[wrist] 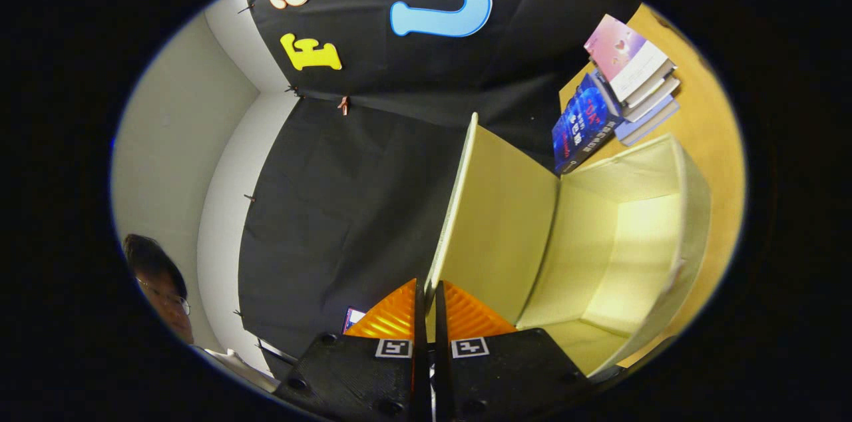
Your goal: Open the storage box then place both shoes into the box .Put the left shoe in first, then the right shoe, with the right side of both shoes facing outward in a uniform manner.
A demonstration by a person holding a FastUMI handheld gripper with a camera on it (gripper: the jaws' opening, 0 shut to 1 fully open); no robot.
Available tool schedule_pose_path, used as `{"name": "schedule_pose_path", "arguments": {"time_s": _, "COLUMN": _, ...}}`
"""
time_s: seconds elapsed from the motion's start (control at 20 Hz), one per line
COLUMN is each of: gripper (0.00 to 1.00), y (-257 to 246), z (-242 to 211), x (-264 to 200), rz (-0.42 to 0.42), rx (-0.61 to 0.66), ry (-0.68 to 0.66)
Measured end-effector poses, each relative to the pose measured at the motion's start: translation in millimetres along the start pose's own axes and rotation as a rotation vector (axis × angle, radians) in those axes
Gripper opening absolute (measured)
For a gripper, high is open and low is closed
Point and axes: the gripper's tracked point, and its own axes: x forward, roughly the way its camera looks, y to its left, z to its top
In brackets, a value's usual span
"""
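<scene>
I have the gripper (pixel 426 295) with its two fingers pressed close on the thin edge of the storage box's lid (pixel 499 222), which runs up between them and stands swung wide open, so the jaws are pinching that flap. Just ahead and to the right of the fingers the storage box (pixel 639 235) gapes with its pale inside bare, sitting on a wooden table (pixel 715 136). Beyond the box lies a stack of books (pixel 619 92), and off to the left of the fingers I see a person (pixel 160 289) by the wall.
</scene>
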Motion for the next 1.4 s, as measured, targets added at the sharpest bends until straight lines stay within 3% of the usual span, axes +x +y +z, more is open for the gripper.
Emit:
{"name": "schedule_pose_path", "arguments": {"time_s": 0.35, "gripper": 0.07, "y": 2, "z": -23, "x": 81, "rz": 0.010, "rx": -0.030, "ry": 0.089}}
{"name": "schedule_pose_path", "arguments": {"time_s": 0.6, "gripper": 0.11, "y": -13, "z": -45, "x": 110, "rz": -0.042, "rx": -0.029, "ry": 0.134}}
{"name": "schedule_pose_path", "arguments": {"time_s": 0.65, "gripper": 0.15, "y": -19, "z": -47, "x": 112, "rz": -0.066, "rx": -0.037, "ry": 0.135}}
{"name": "schedule_pose_path", "arguments": {"time_s": 0.8, "gripper": 0.54, "y": -30, "z": -43, "x": 111, "rz": -0.124, "rx": -0.085, "ry": 0.100}}
{"name": "schedule_pose_path", "arguments": {"time_s": 0.85, "gripper": 0.72, "y": -32, "z": -41, "x": 110, "rz": -0.136, "rx": -0.097, "ry": 0.087}}
{"name": "schedule_pose_path", "arguments": {"time_s": 0.95, "gripper": 0.93, "y": -33, "z": -34, "x": 105, "rz": -0.148, "rx": -0.116, "ry": 0.054}}
{"name": "schedule_pose_path", "arguments": {"time_s": 1.4, "gripper": 0.96, "y": -30, "z": -19, "x": 55, "rz": -0.236, "rx": -0.218, "ry": -0.016}}
